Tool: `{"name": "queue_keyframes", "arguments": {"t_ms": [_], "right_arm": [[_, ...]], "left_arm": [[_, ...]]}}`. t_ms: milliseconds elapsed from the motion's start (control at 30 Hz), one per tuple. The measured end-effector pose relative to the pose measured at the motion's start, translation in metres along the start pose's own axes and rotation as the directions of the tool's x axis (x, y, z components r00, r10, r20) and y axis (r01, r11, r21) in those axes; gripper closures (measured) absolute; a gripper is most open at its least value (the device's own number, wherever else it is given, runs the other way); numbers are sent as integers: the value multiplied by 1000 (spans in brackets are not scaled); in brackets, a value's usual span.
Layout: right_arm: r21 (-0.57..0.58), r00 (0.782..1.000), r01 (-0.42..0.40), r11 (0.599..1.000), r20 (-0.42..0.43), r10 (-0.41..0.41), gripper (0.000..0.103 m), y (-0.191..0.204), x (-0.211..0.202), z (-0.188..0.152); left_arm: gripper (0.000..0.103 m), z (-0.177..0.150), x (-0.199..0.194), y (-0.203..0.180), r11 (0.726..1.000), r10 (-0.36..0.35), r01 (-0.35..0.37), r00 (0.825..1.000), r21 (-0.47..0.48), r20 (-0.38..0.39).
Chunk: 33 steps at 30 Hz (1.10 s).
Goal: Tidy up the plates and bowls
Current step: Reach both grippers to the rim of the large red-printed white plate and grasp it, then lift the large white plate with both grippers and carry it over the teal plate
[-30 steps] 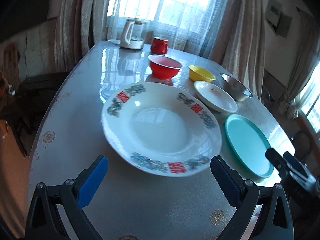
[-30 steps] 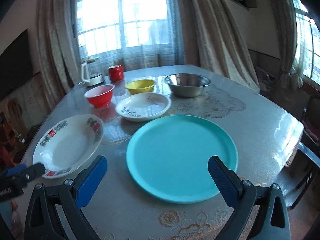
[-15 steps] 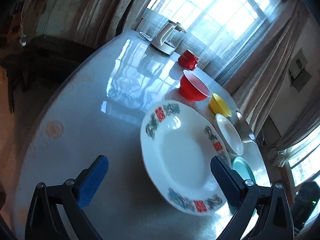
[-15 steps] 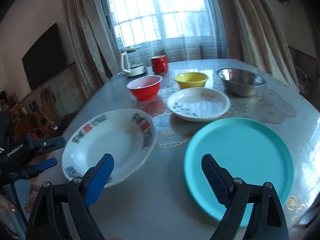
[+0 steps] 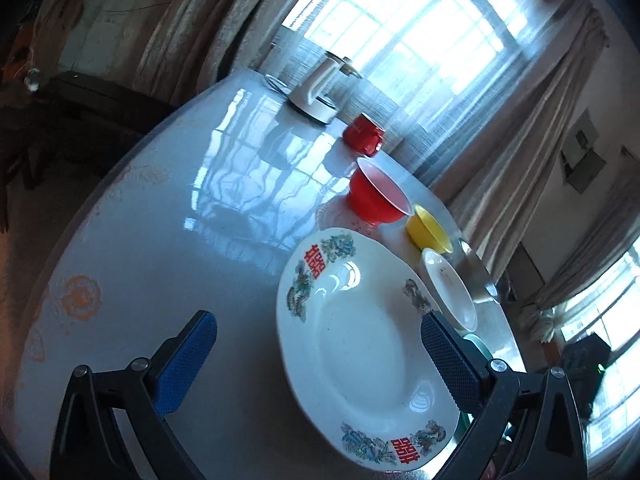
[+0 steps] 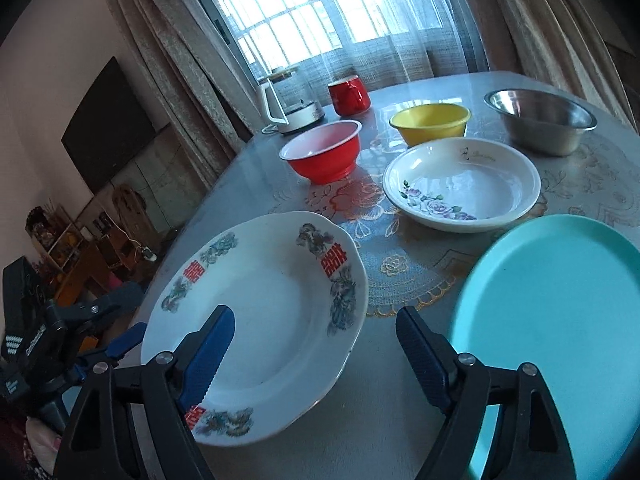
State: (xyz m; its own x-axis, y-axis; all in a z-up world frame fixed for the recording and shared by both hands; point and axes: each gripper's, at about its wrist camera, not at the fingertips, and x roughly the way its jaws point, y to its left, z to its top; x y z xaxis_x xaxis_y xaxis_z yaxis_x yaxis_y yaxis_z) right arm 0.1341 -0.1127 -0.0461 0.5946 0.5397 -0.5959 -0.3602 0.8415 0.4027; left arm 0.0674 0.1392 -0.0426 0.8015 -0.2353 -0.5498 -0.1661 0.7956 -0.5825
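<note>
Red double-happiness characters 囍 stand on the rim of the large white plate (image 6: 256, 320)

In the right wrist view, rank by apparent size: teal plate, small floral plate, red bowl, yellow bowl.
1. teal plate, nearest the camera and partly cut off
2. small floral plate
3. red bowl and yellow bowl: too alike to rank

Daylight floods a barred window (image 6: 320, 12) flanked by beige curtains (image 6: 168, 40), a dark television (image 6: 108, 124) on the wall.
</note>
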Motion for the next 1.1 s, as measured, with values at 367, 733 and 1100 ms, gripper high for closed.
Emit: {"name": "queue_keyframes", "arguments": {"t_ms": [367, 733, 1100], "right_arm": [[28, 998, -40, 999, -50, 41, 44, -3, 30, 6], [101, 993, -87, 991, -72, 94, 59, -11, 41, 8], [69, 995, -54, 996, -80, 59, 59, -6, 44, 8]], "left_arm": [[7, 1, 15, -12, 994, -56, 58, 998, 93, -22], [45, 0, 42, -14, 990, -49, 65, 990, 123, -133], [74, 9, 48, -1, 995, -41, 55, 988, 88, -150]]}}
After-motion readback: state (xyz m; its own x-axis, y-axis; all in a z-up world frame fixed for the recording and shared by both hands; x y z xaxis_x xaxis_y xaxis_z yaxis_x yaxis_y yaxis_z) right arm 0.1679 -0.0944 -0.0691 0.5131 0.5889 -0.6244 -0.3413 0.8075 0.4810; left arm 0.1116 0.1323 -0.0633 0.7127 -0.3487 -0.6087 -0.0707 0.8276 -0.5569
